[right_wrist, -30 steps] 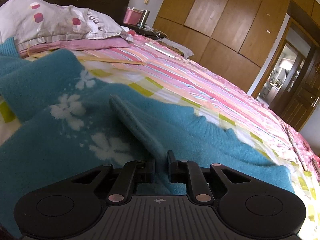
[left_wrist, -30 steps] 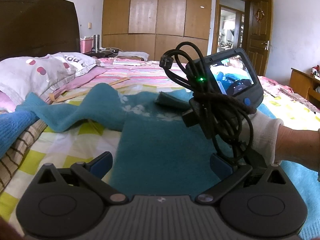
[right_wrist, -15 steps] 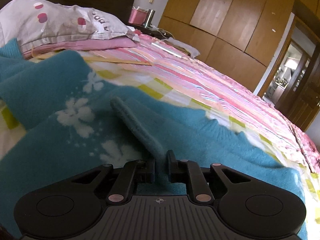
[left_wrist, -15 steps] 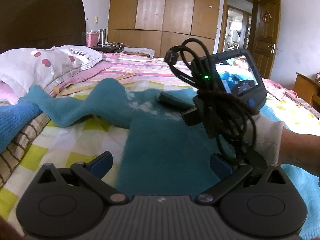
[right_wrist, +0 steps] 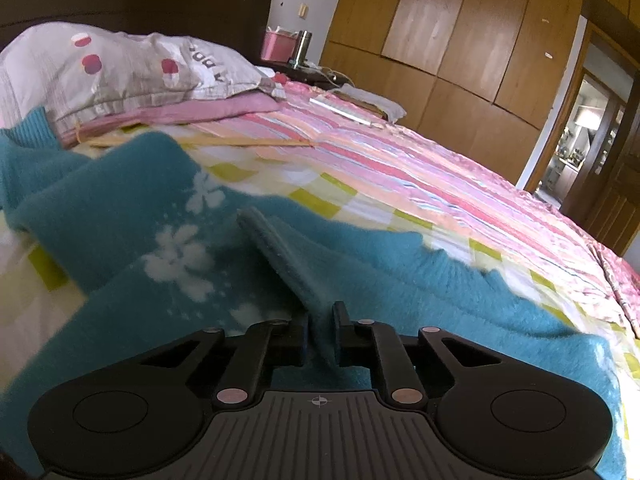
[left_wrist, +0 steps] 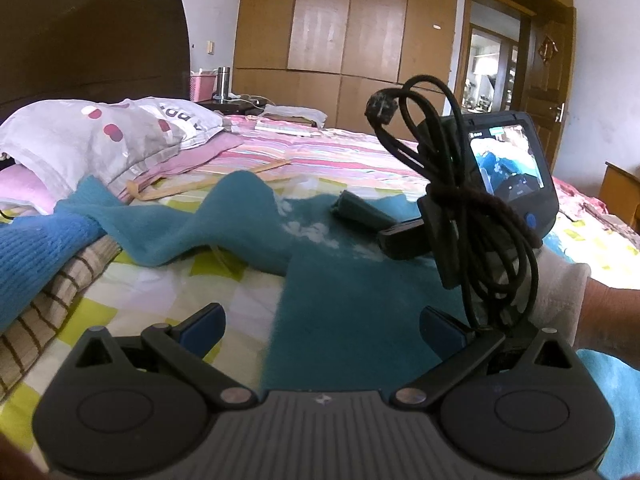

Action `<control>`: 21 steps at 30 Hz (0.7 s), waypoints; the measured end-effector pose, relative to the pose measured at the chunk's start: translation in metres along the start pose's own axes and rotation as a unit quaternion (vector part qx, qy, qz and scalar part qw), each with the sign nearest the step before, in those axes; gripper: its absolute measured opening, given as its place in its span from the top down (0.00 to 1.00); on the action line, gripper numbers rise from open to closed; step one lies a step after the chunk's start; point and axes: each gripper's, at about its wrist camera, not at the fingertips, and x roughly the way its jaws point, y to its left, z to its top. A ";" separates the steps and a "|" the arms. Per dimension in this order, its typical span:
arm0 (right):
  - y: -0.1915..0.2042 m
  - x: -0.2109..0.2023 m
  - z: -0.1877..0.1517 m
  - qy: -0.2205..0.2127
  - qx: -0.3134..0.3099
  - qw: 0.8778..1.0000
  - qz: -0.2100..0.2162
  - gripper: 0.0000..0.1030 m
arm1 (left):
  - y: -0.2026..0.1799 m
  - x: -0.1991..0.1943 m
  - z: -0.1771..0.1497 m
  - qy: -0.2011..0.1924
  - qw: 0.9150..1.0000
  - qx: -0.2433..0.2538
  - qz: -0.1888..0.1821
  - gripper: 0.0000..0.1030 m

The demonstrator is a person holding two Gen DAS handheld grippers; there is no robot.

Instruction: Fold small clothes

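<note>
In the left wrist view, the left gripper (left_wrist: 322, 326) is hovering with its blue-padded fingers spread wide over a fuzzy teal sweater (left_wrist: 352, 280) lying across the checked bedspread (left_wrist: 160, 280). In the right wrist view, the right gripper (right_wrist: 320, 334) is pinching a raised ridge of the sweater (right_wrist: 360, 280), white flowers dotting its nap.

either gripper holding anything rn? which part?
Right gripper is shut on the teal sweater, pinching a raised fold near its neckline. Left gripper is open, holding nothing.

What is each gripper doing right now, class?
Left gripper: open, holding nothing.
Right gripper: shut on a fold of the teal sweater.
</note>
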 end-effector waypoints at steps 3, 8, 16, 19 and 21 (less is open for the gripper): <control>0.005 0.001 0.005 -0.003 -0.002 1.000 0.006 0.88 | 0.002 0.000 0.001 -0.002 1.000 -0.001 0.004 0.00; 0.016 0.008 -0.001 0.017 -0.035 0.999 0.007 0.82 | 0.007 0.001 0.003 -0.004 1.000 -0.004 0.012 0.00; 0.009 -0.004 0.004 0.018 -0.008 0.998 0.060 0.72 | 0.027 0.002 0.012 -0.019 0.999 -0.029 0.038 0.00; 0.013 0.000 0.003 0.031 -0.009 0.998 0.056 0.72 | 0.035 0.006 0.013 -0.014 0.998 -0.041 0.048 0.00; 0.013 -0.004 0.005 0.031 -0.001 0.998 0.059 0.72 | 0.040 0.008 0.013 -0.009 0.998 -0.048 0.051 0.00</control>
